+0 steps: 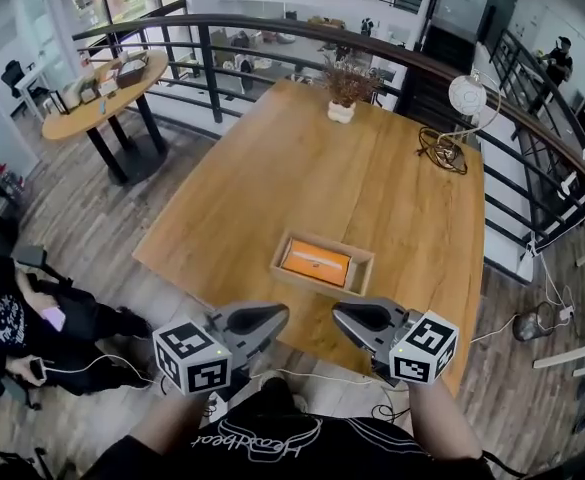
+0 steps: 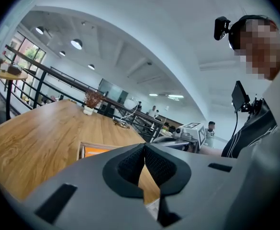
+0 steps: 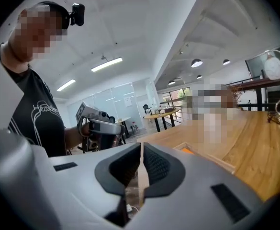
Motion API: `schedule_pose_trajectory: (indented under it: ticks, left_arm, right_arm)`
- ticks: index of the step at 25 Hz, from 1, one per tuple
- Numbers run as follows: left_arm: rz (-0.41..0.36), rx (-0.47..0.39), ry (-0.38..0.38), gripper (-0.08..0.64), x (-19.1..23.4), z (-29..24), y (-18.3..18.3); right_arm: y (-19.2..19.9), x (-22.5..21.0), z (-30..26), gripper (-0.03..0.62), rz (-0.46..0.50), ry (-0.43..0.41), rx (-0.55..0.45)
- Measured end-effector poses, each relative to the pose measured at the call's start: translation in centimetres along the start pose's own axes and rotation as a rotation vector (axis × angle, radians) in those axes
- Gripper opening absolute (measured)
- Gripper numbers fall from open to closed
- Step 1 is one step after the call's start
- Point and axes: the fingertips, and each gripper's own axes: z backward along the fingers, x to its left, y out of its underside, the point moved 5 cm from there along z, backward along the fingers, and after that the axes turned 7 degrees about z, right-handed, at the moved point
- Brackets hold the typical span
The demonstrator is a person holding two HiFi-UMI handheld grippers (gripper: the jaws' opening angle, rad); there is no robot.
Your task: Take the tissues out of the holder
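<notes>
Wooden table [image 1: 302, 178]: at its far end stands a small white pot of dried stems [image 1: 344, 90], and near its right edge a white disc-shaped lamp [image 1: 466, 95] rises from a coiled wire base [image 1: 442, 152]. Beyond it runs a curved dark railing [image 1: 272, 30] — and at upper left stands a round side table [image 1: 97, 96] bearing small items. A seated person [image 1: 17, 328] is at lower left, on the wood-plank floor [image 1: 82, 218].

Your short-sleeved black T-shirt [image 1: 272, 440] at frame bottom, white script lettering across chest; small black camera [image 3: 77, 14] on your head, upper left; left gripper [image 1: 280, 315], right gripper [image 1: 338, 314]: grey shells, black ribbed pads [image 2: 130, 166], black-white marker cube [image 1: 194, 356] on each.
</notes>
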Motion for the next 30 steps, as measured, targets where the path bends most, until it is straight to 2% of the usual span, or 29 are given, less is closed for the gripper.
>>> schedule_pose_trajectory:
  ticks: [3, 6, 7, 8, 9, 11, 18, 22, 30]
  left_arm:
    - [0.016, 0.011, 0.010, 0.014, 2.0, -0.1, -0.7]
    - [0.037, 0.006, 0.017, 0.014, 4.3, 0.1, -1.5]
    - [0.043, 0.004, 0.020, 0.014, 5.1, 0.1, -1.6]
    - [0.048, 0.005, 0.023, 0.014, 5.8, 0.1, -1.8]
    - [0.054, 0.007, 0.025, 0.014, 6.5, 0.1, -1.9]
    - [0.071, 0.009, 0.023, 0.014, 8.0, 0.4, -2.3]
    - [0.121, 0.003, 0.012, 0.014, 13.4, 1.6, -3.8]
    - [0.137, 0.003, 0.016, 0.014, 15.0, 1.6, -4.1]
    - [0.152, 0.003, -0.007, 0.014, 18.4, 2.7, -4.7]
  right_arm:
    - [0.2, -1.7, -2.2, 0.020, 0.041, 0.016, 0.084]
    - [1.0, -3.8, -4.4, 0.023, 0.126, 0.040, 0.194]
    - [1.5, -4.5, -5.2, 0.057, 0.158, 0.036, 0.247]
    - [1.9, -5.1, -5.9, 0.154, 0.184, 0.022, 0.306]
    - [2.3, -5.8, -6.7, 0.195, 0.203, 0.008, 0.362]
    - [2.5, -7.2, -8.3, 0.210, 0.227, 0.010, 0.436]
    - [2.9, -12.4, -12.9, 0.244, 0.263, 0.063, 0.581]
    - [4.2, -13.9, -14.4, 0.268, 0.257, 0.019, 0.667]
    - [7.0, -15.8, -16.2, 0.268, 0.236, -0.034, 0.844]
